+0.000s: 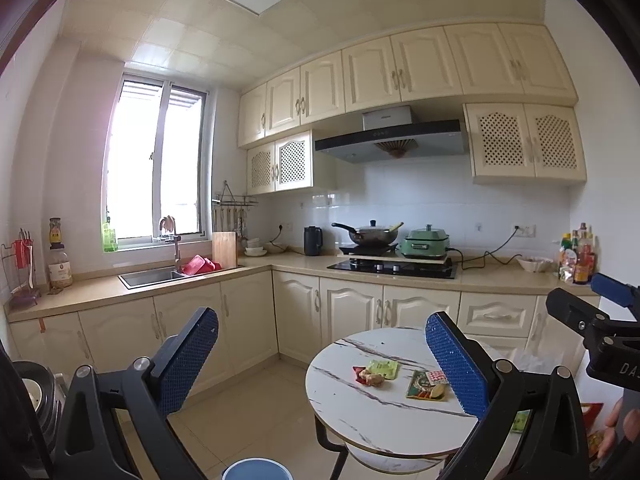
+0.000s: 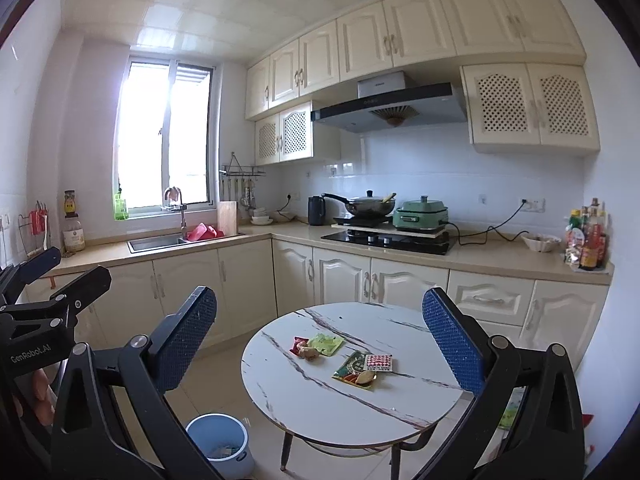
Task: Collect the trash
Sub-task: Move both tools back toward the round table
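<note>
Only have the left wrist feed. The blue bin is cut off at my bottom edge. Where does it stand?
Observer: The blue bin stands upright on the floor beside the round table, at the near-left edge as the right wrist view shows it, not under the top.
Operator: Empty?
Observer: No. A few scraps lie at its bottom, too small to identify.
Operator: Right fingers holding anything?
Observer: No. The right gripper is open with nothing between its fingers, and it is aimed at the table.
</note>
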Action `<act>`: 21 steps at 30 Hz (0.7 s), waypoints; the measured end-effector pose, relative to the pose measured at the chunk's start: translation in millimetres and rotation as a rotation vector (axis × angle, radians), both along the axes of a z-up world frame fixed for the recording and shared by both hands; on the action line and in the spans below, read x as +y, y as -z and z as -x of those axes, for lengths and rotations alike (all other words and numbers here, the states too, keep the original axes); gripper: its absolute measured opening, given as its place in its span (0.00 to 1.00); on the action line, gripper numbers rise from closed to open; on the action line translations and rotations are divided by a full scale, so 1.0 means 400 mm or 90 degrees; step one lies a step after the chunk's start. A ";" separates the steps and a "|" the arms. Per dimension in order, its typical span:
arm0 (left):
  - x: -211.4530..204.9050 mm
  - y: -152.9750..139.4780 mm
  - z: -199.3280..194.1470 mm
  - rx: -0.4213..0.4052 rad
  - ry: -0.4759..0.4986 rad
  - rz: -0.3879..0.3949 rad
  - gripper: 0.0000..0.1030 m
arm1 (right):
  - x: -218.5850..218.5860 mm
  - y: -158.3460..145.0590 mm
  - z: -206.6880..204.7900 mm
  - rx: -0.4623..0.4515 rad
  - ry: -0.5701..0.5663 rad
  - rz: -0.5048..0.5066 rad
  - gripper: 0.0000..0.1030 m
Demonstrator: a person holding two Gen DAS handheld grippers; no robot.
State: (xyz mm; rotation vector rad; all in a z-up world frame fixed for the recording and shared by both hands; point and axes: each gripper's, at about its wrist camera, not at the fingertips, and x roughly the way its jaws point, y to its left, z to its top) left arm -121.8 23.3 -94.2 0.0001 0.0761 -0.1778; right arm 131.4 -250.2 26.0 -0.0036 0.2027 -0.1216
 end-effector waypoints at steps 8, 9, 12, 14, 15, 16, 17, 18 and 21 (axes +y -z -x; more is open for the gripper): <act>-0.007 -0.019 -0.086 0.019 -0.009 0.003 0.99 | -0.020 0.021 -0.027 0.016 0.016 0.006 1.00; -0.006 -0.021 -0.101 0.023 -0.009 0.005 0.99 | -0.024 0.027 -0.036 0.023 0.020 0.008 1.00; -0.015 -0.027 -0.175 0.054 -0.010 0.009 0.99 | -0.049 0.052 -0.069 0.046 0.036 0.007 1.00; -0.023 -0.021 -0.232 0.083 -0.010 0.010 0.99 | -0.071 0.076 -0.099 0.067 0.047 0.003 1.00; -0.026 -0.023 -0.262 0.096 -0.006 0.011 0.99 | -0.082 0.090 -0.116 0.077 0.052 0.002 1.00; -0.027 -0.013 -0.290 0.116 -0.002 0.013 0.99 | -0.094 0.109 -0.136 0.092 0.060 0.000 1.00; -0.033 -0.013 -0.321 0.131 0.001 0.015 0.99 | -0.107 0.130 -0.157 0.109 0.065 -0.004 1.00; -0.039 -0.013 -0.351 0.144 0.002 0.015 0.99 | -0.119 0.152 -0.178 0.125 0.068 -0.009 1.00; -0.059 -0.010 -0.434 0.180 -0.002 0.008 0.99 | -0.158 0.234 -0.243 0.182 0.073 -0.023 1.00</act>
